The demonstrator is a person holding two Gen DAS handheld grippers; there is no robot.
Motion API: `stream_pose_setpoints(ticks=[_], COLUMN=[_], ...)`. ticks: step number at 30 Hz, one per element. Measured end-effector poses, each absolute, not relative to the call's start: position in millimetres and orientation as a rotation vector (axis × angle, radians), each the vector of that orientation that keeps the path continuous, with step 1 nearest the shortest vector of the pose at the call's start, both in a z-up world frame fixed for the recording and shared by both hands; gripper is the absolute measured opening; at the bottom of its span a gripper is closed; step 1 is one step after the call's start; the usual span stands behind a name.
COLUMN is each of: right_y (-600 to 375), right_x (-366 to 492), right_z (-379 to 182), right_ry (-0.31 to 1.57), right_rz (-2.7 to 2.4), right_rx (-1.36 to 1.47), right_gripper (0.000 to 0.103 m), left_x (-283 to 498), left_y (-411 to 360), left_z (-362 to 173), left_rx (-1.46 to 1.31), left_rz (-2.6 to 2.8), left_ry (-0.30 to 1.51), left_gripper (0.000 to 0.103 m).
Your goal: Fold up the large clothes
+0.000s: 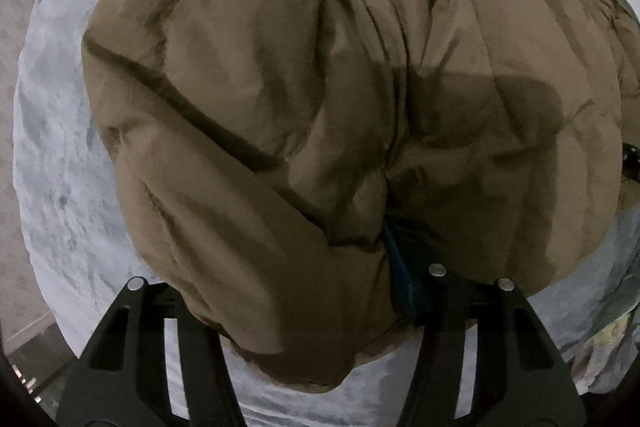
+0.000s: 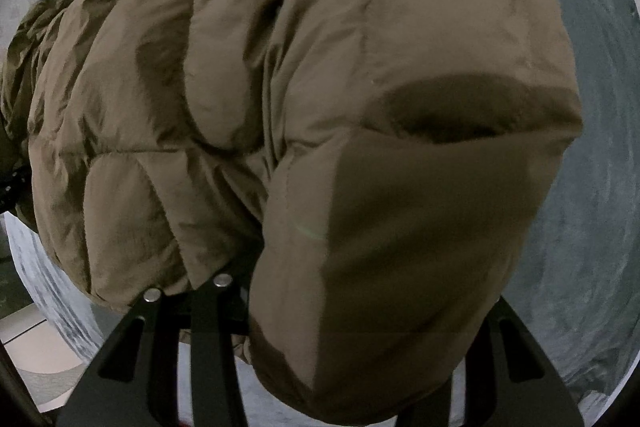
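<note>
Nearest, the left gripper (image 1: 320,311) has its jaws wide apart with the hem of the brown puffer jacket (image 1: 320,107) between them, and the right gripper (image 2: 340,315) also looks spread, but a sleeve covers its 3 o'clock finger, so I cannot tell if it grips. Toward 12 o'clock the jacket lies on the pale bed sheet (image 1: 60,167), bulky and wrinkled. I judge the sleeves are folded in, but the body fold is left.

Matt quilted jacket (image 1: 320,107), seemingly nylon.
</note>
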State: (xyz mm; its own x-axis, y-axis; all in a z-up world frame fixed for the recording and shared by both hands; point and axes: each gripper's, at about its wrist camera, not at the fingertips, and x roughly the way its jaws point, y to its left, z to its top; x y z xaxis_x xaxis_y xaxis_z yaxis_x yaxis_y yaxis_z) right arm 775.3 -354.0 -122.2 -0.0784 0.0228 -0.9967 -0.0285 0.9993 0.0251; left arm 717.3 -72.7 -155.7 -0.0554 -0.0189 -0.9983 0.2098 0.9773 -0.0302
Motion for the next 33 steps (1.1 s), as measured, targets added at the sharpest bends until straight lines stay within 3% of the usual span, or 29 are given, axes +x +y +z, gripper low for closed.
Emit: stream_pose_setpoints(ticks=[5,12,24,33], right_y=[-352,-358,-361,-375], right_x=[765,748,711,666], right_z=[-128,-129,-102,-31], right_ry=[1.602,1.517,1.358,1.196], right_rz=[0.059,0.077,0.077,0.057], right_rx=[0.011,0.014,-0.015,-0.082], right_gripper=[0.039,0.03,0.022,0.02], left_x=[725,723,689,674], left_y=[-74,-91,-104,-130], left_z=[-150,-140,-80,-28], left_rx=[0.14,0.211,0.215,0.257], left_rz=[-0.214,-0.208,-0.205,-0.221], left_ry=[1.618,1.584,1.42,1.288], left_gripper=[0.033,0.021,0.015,0.015])
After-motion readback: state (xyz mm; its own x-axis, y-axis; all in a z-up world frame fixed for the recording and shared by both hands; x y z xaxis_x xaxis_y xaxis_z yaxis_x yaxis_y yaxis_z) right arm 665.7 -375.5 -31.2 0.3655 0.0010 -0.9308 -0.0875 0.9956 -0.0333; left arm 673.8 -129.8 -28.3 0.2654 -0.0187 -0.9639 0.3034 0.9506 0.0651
